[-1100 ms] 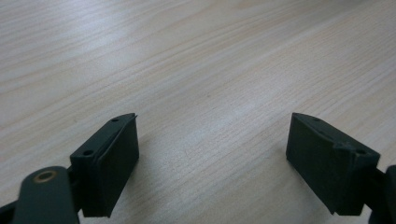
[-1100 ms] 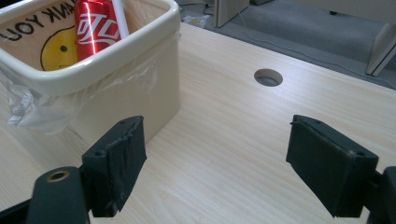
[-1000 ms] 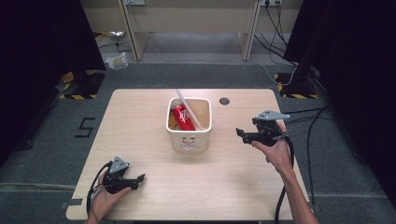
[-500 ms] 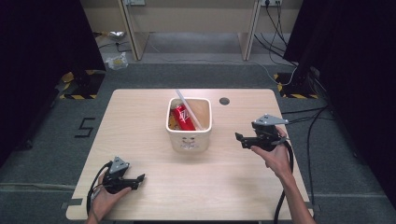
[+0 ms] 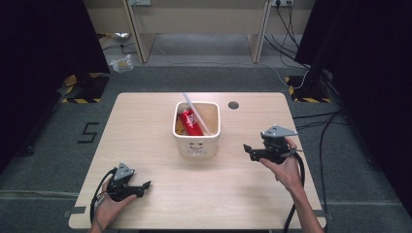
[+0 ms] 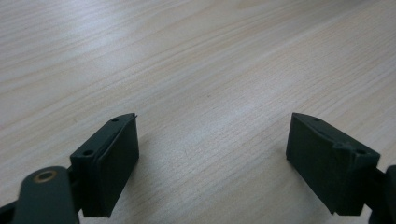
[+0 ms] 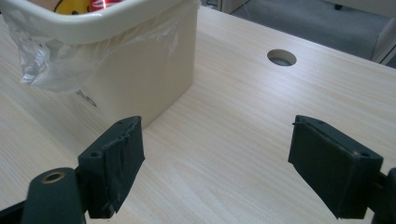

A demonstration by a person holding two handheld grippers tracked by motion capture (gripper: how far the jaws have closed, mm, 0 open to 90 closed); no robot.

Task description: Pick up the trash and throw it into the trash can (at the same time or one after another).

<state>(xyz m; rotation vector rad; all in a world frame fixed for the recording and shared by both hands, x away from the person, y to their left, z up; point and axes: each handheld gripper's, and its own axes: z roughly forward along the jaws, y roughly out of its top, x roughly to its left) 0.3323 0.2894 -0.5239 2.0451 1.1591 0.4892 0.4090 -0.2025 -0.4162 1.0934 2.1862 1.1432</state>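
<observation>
- Pale wood covers the table, and on its left front corner the person's left hand holds the left gripper low over the surface.
- From the left gripper view, its two black jaws stand wide apart with nothing between them — bare wood grain lies under the left gripper.
- Near the middle of the table, a little toward the far side, stands a cream bin with a clear plastic liner folded over its rim.
- Inside the bin lies a red can, tilted, and a white straw-like stick leans across it and pokes out over the far rim.
- A yellow printed packet is also visible inside the bin from the right gripper view; what it is I cannot tell.
- Just beyond the bin, to its right, the table has a round cable hole.
- To the right of the bin, apart from it, the right hand holds the right gripper above the table, pointing toward the bin.
- Its jaws are also spread wide and grip nothing — between them the right gripper shows wood, with the bin's corner near the left jaw.
- On the grey floor left of the table, a black mark like the figure 5 is painted.
</observation>
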